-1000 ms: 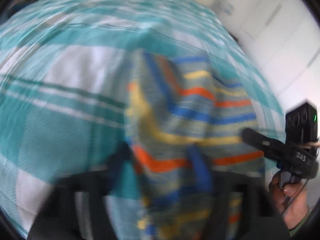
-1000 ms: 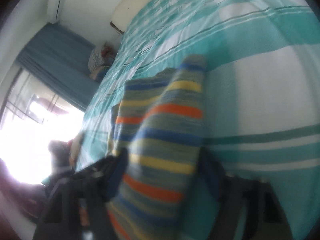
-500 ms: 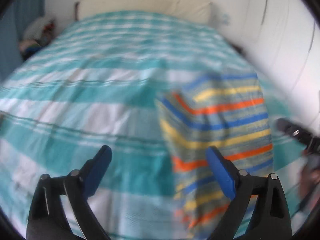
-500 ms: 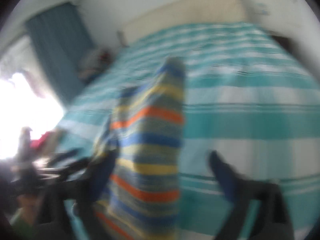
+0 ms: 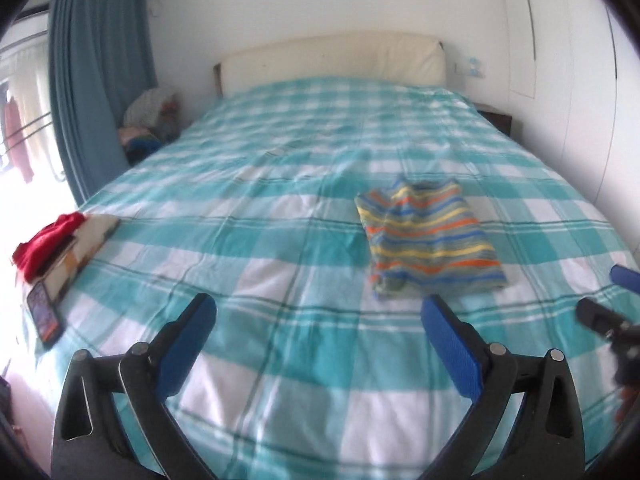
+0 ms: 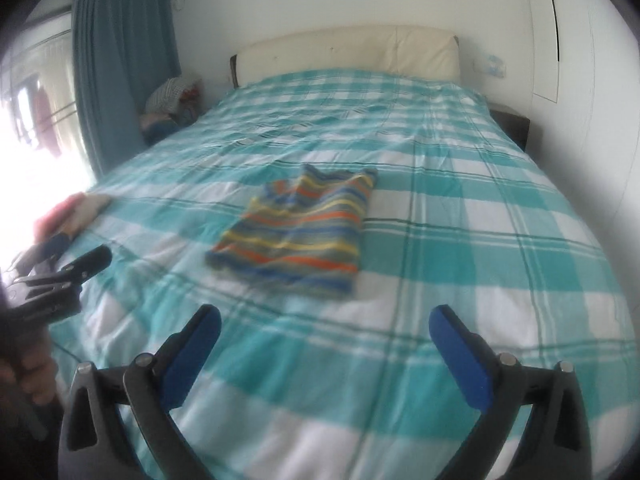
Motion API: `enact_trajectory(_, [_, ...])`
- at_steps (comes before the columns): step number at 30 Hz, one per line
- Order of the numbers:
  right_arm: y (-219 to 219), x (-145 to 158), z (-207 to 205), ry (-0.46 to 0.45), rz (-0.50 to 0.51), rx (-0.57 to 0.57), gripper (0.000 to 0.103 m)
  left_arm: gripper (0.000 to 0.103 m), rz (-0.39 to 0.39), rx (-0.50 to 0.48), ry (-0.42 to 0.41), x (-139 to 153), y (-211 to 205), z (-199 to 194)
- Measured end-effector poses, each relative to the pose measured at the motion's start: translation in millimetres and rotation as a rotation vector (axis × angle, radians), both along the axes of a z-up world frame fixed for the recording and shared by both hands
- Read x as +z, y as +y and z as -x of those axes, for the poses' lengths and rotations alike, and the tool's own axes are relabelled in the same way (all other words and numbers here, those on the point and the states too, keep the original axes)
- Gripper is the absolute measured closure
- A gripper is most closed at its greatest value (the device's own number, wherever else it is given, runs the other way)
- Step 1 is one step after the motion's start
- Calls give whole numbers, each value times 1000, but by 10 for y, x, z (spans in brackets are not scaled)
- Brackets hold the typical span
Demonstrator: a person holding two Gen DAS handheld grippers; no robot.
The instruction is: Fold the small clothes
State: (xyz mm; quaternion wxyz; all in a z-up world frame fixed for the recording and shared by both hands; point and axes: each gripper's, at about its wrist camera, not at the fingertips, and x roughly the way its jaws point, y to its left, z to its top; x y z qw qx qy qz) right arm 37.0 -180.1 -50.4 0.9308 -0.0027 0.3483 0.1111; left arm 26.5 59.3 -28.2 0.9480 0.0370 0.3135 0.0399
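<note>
Folded multicolour-striped knit garment (image 5: 432,240) flat on teal-and-white checked bedspread (image 5: 280,240), ahead of both wide-spread, empty blue-padded grippers: left gripper (image 5: 318,316), right gripper (image 6: 324,326).

A phone (image 5: 44,312) lies at the checked bedspread's (image 5: 280,208) edge; blue curtain (image 5: 96,80) beyond.
</note>
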Motion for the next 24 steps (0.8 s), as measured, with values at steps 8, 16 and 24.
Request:
enact_trajectory(8, [453,216,626,21,112,15,0,0,63,-50,84,66,-38,473])
enact_trajectory(16, [605,399,841,10,150,12,0,0,67,-28,88,175,-29,666])
enact_trajectory(24, [620,496,882,15,179,-57,0,0,45,9,104,202,-4,652])
